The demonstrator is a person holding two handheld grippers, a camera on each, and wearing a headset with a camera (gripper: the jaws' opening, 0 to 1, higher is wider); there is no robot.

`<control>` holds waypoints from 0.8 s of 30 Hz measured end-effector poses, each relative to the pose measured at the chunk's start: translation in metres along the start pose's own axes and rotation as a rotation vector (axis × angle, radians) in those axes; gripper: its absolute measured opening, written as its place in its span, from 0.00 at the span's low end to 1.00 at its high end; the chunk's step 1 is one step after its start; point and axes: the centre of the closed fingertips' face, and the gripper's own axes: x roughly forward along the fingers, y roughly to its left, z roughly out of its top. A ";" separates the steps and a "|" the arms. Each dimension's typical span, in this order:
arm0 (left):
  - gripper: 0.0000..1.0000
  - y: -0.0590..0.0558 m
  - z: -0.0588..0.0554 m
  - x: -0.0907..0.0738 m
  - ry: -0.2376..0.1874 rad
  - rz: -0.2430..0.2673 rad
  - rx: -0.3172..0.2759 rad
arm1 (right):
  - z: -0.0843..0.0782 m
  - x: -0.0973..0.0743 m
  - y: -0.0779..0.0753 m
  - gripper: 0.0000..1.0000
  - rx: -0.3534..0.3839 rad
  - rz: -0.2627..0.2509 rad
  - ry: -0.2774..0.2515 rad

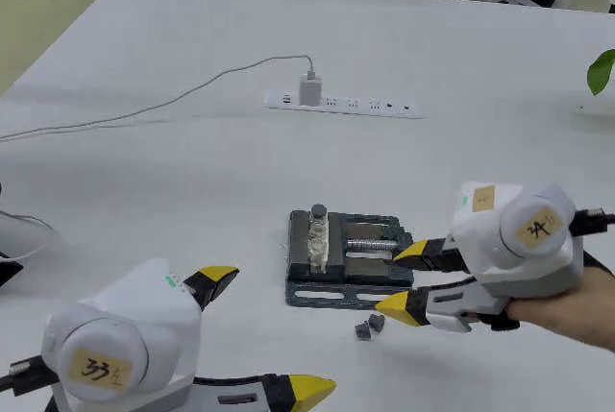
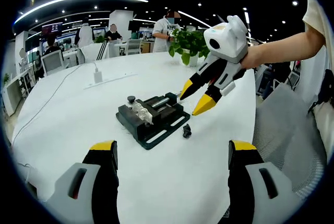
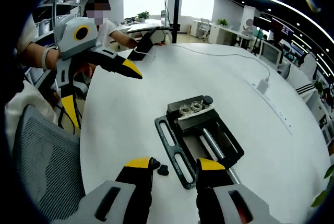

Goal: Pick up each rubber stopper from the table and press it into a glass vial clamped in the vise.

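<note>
Two stoppers (image 1: 363, 331) beside vise (image 1: 346, 260), close to right tool (image 1: 387, 280), jaws parted, left tool (image 1: 284, 329) wide.

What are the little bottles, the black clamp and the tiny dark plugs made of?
The vials look like clear glass: you see through them. The vise seems dark painted metal, with a shiny screw. The stoppers look like dull dark rubber, though too small to be sure.

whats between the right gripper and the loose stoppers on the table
Nothing: the head view shows only bare table between the right gripper and the loose stoppers; the vise sits beside that gap.
</note>
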 end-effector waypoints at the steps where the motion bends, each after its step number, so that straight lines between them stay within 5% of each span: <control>1: 0.86 0.000 0.000 0.000 0.001 -0.001 0.000 | -0.004 0.001 0.000 0.28 0.014 -0.007 0.000; 4: 0.86 -0.002 -0.002 0.001 0.006 -0.005 0.000 | -0.015 0.007 0.007 0.29 0.079 0.005 0.003; 8: 0.86 -0.003 -0.003 0.001 0.009 -0.008 -0.003 | -0.026 0.014 0.008 0.25 0.078 -0.012 0.022; 24: 0.86 -0.007 -0.011 0.003 0.022 -0.012 -0.022 | -0.032 0.028 0.015 0.13 0.161 -0.030 -0.004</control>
